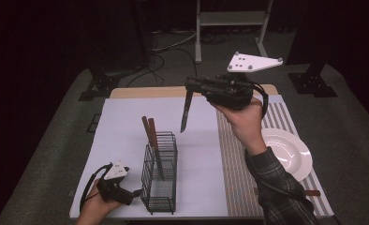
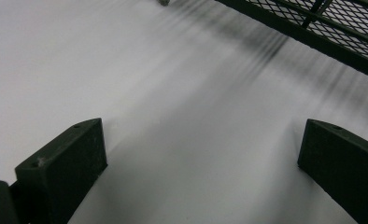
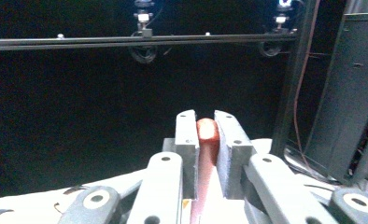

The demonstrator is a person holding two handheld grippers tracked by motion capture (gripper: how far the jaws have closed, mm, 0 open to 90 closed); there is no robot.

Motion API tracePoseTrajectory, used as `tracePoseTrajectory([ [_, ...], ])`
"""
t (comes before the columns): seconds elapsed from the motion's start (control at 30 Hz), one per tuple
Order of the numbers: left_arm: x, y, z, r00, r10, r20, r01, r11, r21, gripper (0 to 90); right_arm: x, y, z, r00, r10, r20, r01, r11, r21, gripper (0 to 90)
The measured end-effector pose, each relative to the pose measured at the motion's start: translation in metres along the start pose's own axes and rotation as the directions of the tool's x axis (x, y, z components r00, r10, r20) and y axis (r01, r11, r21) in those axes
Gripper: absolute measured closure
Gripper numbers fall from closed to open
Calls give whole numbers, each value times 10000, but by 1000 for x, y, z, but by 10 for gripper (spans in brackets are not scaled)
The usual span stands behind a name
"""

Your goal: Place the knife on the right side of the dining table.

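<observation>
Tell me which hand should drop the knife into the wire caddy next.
Right. The right gripper is already shut on the knife, blade hanging down above and just beyond the wire caddy. The left gripper rests open and empty on the table beside the caddy's near end.

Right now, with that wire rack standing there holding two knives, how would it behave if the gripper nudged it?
The wire rack is thin mesh, so probably light and apt to slide on the smooth white sheet. It stands tall and narrow, and the two knives lean out above its rim, so a high push might tip it. The wire frame looks stiff.
</observation>
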State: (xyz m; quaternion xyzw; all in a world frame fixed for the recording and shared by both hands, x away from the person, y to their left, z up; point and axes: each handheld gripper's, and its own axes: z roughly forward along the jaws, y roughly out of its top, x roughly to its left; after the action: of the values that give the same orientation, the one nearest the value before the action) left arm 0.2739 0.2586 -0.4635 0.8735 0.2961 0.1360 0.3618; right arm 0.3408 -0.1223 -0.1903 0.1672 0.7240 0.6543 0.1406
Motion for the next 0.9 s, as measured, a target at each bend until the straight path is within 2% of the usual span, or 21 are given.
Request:
tracePoseTrajectory([
  [0.37, 0, 0, 0, 10000, -3, -3, 3, 10000, 15, 0, -27, -17, -18, 9940, 307, 1049, -311, 9995, 21, 801],
  [0.63, 0, 0, 0, 10000, -20, 4, 20, 10000, 7, 0, -53, -37, -30, 9784, 595, 1981, -643, 9978, 178, 801],
  [0.9, 0, 0, 0, 10000, 6, -3, -6, 10000, 7, 0, -72, -53, -40, 9619, 782, 2620, -890, 9956, 296, 801],
])
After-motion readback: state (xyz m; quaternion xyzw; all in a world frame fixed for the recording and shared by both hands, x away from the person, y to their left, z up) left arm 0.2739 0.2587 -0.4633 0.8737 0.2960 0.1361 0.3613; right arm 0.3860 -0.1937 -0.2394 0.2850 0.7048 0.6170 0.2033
